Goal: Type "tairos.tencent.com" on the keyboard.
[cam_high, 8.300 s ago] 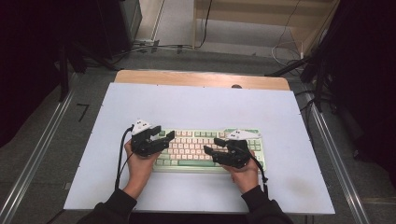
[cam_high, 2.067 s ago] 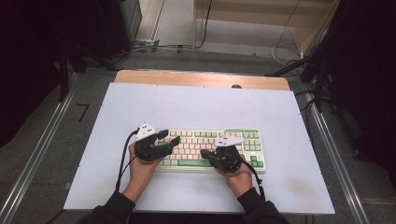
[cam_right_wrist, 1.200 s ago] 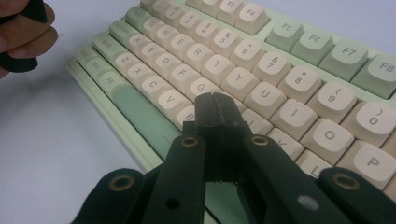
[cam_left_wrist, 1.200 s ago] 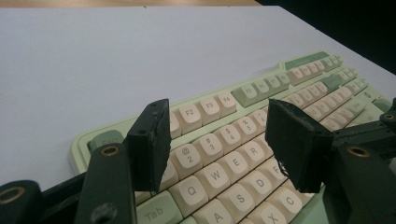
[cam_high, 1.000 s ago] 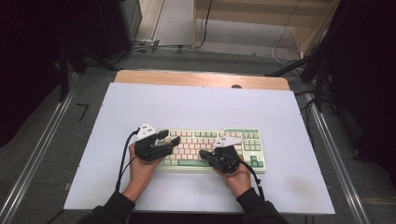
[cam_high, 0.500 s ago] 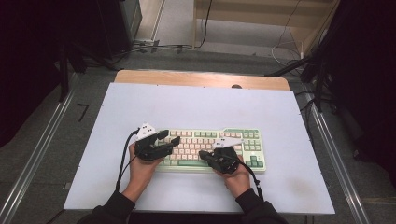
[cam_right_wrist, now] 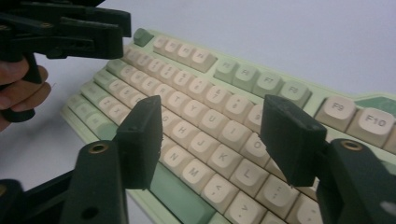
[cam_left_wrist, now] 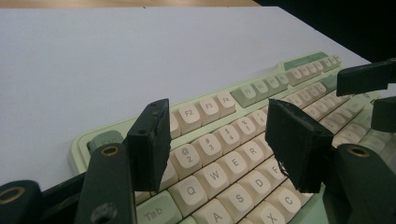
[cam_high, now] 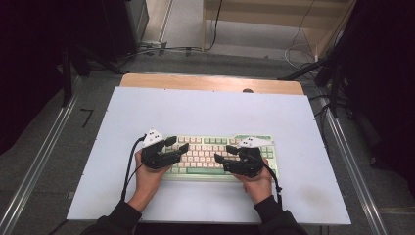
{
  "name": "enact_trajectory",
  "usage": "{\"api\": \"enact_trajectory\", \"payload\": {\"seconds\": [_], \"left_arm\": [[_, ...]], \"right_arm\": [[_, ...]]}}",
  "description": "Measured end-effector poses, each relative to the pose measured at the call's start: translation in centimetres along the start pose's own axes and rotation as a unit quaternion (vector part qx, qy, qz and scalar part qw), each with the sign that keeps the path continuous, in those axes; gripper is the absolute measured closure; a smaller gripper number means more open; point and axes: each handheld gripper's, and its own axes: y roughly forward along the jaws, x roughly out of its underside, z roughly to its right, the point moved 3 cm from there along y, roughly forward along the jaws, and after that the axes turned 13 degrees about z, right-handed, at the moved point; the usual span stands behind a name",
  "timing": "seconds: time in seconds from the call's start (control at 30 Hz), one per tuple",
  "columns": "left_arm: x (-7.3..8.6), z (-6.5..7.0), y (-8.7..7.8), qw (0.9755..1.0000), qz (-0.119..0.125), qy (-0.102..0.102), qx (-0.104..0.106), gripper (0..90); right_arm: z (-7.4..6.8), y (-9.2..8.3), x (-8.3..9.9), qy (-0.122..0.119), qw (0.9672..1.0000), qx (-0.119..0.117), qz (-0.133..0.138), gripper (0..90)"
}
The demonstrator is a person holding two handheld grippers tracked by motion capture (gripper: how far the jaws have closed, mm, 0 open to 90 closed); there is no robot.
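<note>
Keyboard (cam_high: 222,156) sits flat near your edge of the white table (cam_high: 210,110), with both claws poised over its keys. Your left gripper (cam_high: 175,147) hovers spread and empty; your right gripper (cam_high: 221,155) has just been opening (nothing between its jaws), so I judge one press finished and more typing ahead.

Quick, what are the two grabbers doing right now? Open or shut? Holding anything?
Left gripper: open, holding nothing, above the keyboard.
Right gripper: jaws have just been opening; open now, nothing between them.
</note>
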Motion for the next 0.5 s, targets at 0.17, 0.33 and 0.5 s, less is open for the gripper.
{"api": "enact_trajectory", "payload": {"seconds": [0.17, 0.33, 0.5], "left_arm": [[0.05, 0.03, 0.05, 1.0, -0.001, 0.0, 0.002, 41.2], [0.13, 0.13, 0.11, 1.0, -0.003, 0.001, 0.003, 41.0], [0.17, 0.32, 0.17, 1.0, -0.003, 0.001, 0.007, 40.9]], "right_arm": [[0.5, -0.23, -0.1, 0.006, 0.9999, 0.013, 0.004, 33.5], [0.73, -0.39, -0.17, 0.011, 0.9997, 0.02, 0.008, 29.9], [1.14, -0.6, -0.25, 0.017, 0.9995, 0.026, 0.01, 28.6]]}}
